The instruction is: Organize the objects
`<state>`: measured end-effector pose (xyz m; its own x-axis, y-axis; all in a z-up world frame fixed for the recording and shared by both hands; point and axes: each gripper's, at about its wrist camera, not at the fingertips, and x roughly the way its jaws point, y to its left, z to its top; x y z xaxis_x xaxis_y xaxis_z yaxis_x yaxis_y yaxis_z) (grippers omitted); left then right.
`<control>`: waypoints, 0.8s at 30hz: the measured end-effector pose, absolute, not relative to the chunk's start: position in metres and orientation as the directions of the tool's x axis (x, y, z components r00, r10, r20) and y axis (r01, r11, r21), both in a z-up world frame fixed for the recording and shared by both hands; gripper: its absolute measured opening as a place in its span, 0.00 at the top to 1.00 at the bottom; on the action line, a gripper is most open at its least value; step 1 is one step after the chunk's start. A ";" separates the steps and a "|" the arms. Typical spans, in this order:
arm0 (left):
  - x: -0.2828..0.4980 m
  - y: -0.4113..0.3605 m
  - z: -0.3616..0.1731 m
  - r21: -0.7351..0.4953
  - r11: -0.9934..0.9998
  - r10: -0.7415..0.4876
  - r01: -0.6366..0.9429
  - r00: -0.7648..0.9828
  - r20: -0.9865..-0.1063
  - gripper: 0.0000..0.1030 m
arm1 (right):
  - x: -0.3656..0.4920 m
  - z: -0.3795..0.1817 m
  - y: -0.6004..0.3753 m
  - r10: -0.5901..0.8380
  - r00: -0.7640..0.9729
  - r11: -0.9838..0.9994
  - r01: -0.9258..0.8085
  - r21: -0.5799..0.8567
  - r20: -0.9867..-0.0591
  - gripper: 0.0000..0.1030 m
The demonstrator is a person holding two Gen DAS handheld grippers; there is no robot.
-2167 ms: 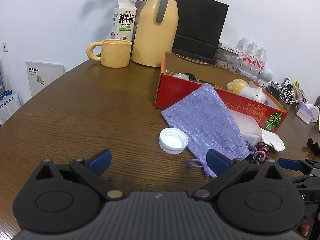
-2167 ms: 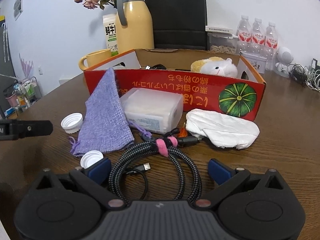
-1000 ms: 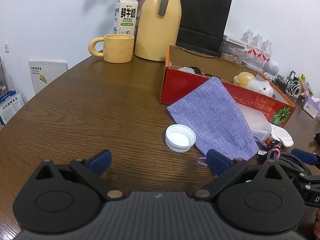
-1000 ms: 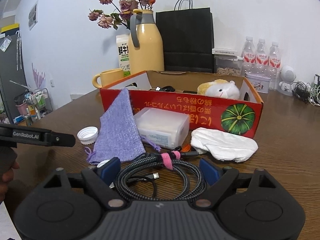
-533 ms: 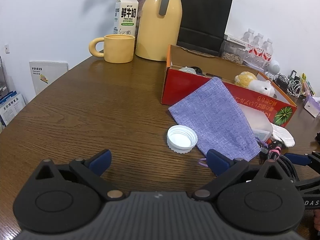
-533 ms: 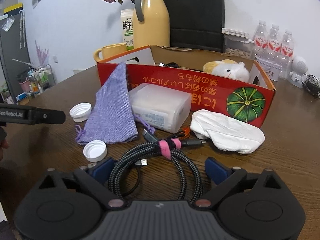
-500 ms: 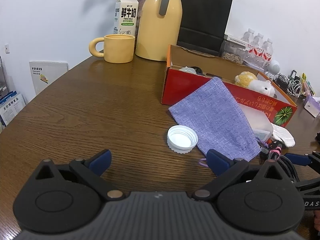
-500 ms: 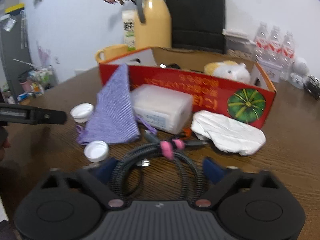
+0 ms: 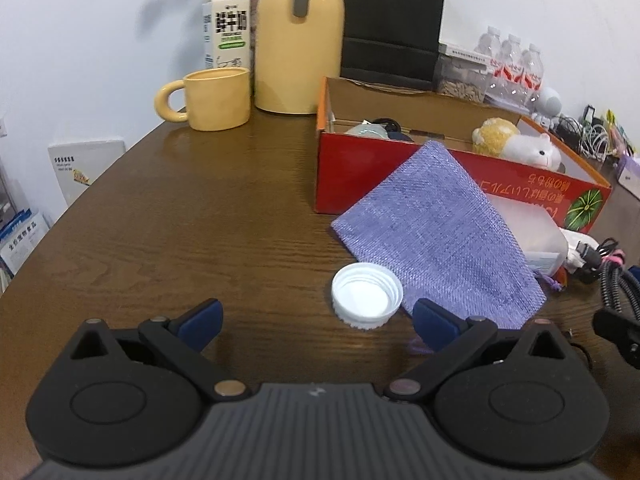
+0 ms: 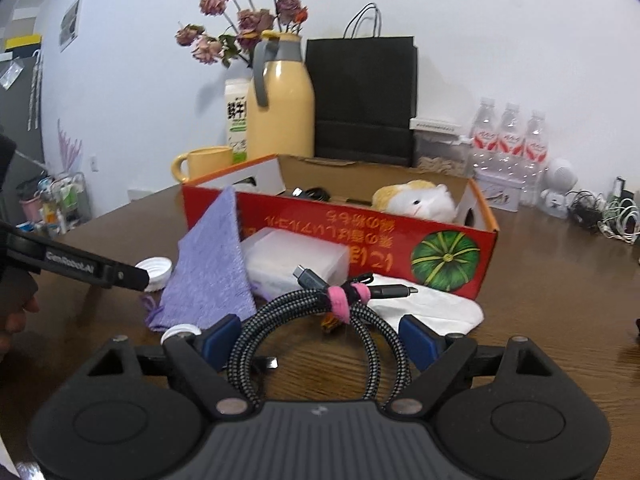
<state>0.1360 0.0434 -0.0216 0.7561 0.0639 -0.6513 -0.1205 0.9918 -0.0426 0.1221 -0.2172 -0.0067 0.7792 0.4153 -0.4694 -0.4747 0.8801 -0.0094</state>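
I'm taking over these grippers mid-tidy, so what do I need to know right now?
Left gripper: open and empty, with a white bottle cap just ahead of it.
Right gripper: jaws wide around the coiled braided cable; firm grip unclear.
Outside the red box: purple pouch leaning on it, clear plastic case, white cloth, second cap.
Done: plush hamster is in the box.
Left: probably box the rest.
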 end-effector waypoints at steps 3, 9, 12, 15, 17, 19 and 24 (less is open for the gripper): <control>0.143 0.041 -0.026 -0.032 0.993 0.067 -0.116 0.752 -0.656 0.00 | 0.123 -0.006 -0.219 0.408 0.785 0.884 -0.467 -0.011 -0.466 0.17; 0.146 0.038 -0.028 -0.034 0.994 0.054 -0.099 0.763 -0.644 0.05 | 0.123 -0.007 -0.221 0.405 0.787 0.887 -0.461 -0.007 -0.465 0.17; 0.143 0.035 -0.027 -0.031 0.996 0.047 -0.087 0.772 -0.634 0.26 | 0.123 -0.007 -0.221 0.402 0.790 0.890 -0.456 -0.004 -0.463 0.17; 0.139 0.034 -0.026 -0.045 0.996 0.028 -0.072 0.781 -0.624 0.47 | 0.123 -0.007 -0.222 0.397 0.795 0.893 -0.449 -0.005 -0.460 0.17; 0.137 0.033 -0.025 -0.050 0.997 0.018 -0.062 0.784 -0.620 0.58 | 0.122 -0.007 -0.222 0.394 0.797 0.895 -0.446 -0.007 -0.457 0.17; 0.136 0.032 -0.024 -0.057 0.997 0.010 -0.057 0.788 -0.616 0.59 | 0.122 -0.007 -0.222 0.390 0.800 0.896 -0.443 -0.010 -0.456 0.17; 0.130 0.034 -0.018 -0.070 0.996 0.000 -0.050 0.809 -0.587 0.60 | 0.120 -0.006 -0.220 0.382 0.808 0.898 -0.438 -0.025 -0.449 0.17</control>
